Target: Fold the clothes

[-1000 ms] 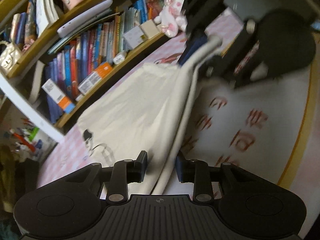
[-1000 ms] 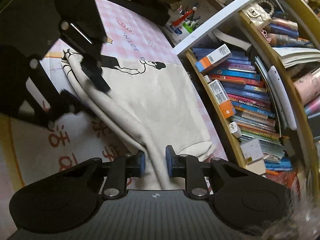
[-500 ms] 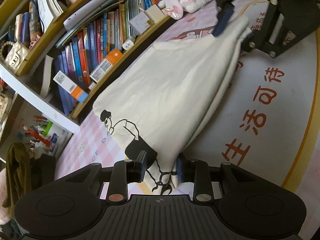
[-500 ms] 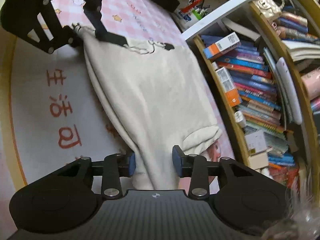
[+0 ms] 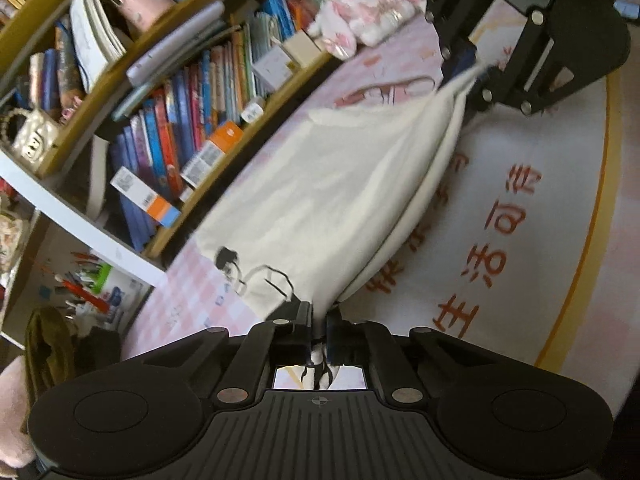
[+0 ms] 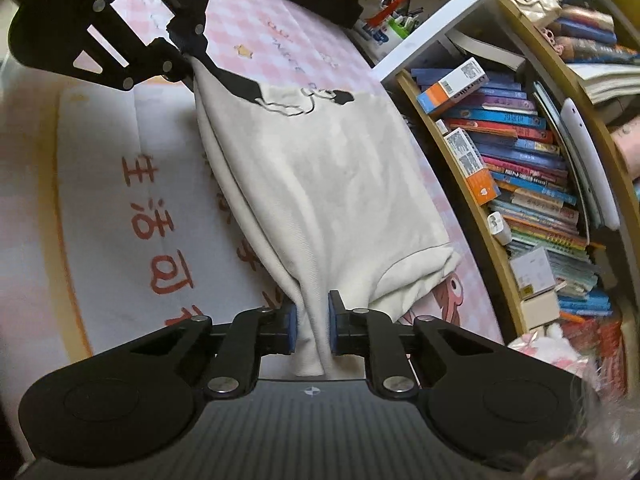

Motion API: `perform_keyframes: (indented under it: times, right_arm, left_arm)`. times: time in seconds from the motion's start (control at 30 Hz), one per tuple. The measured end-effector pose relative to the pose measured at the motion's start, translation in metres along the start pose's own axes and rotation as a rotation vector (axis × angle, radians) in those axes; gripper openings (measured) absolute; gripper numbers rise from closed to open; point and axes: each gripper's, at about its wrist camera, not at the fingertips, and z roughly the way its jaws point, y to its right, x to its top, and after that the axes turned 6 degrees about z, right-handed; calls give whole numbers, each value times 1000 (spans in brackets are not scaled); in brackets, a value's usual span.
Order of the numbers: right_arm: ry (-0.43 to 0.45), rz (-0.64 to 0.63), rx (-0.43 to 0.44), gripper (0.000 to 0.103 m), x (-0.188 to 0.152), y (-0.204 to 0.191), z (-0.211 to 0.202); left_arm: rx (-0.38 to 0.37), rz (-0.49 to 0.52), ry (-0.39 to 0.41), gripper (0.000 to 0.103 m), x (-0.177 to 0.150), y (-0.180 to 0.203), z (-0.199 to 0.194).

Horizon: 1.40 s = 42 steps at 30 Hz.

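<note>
The cream shirt (image 6: 320, 184) lies on the pink checked bedcover (image 6: 288, 36) beside the bookshelf (image 6: 520, 168), stretched between both tongs; the left gripper (image 5: 319, 316) is clamped tight on one end; the right gripper (image 6: 313, 322) is closing on the other, cloth pinched between its pads; this looks like the lift before a fold, which next calls for carrying both ends over together.
</note>
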Motion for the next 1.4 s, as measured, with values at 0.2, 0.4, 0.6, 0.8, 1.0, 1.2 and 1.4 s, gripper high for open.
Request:
perform_keyframes:
  times: [0.2, 0.4, 0.6, 0.8, 1.0, 1.2, 1.4]
  right_arm:
    - [-2, 32, 85, 13, 2, 7, -28]
    - [9, 72, 179, 13, -1, 9, -66]
    - [8, 151, 274, 13, -9, 4, -100]
    - [-23, 207, 340, 13, -22, -4, -108]
    - [0, 228, 322, 13, -19, 12, -114]
    - [77, 283, 253, 13, -3, 57, -115]
    - [97, 324, 211, 13, 12, 88, -85]
  left_arm:
    - [-8, -1, 41, 6, 5, -3, -37]
    - [-28, -20, 49, 6, 6, 6, -74]
    - [-64, -55, 43, 6, 3, 16, -99]
    - [-96, -66, 35, 6, 2, 27, -106]
    - [-51, -107, 78, 6, 14, 7, -109]
    - [16, -180, 116, 8, 31, -28, -88]
    - [17, -212, 112, 9, 40, -56, -43]
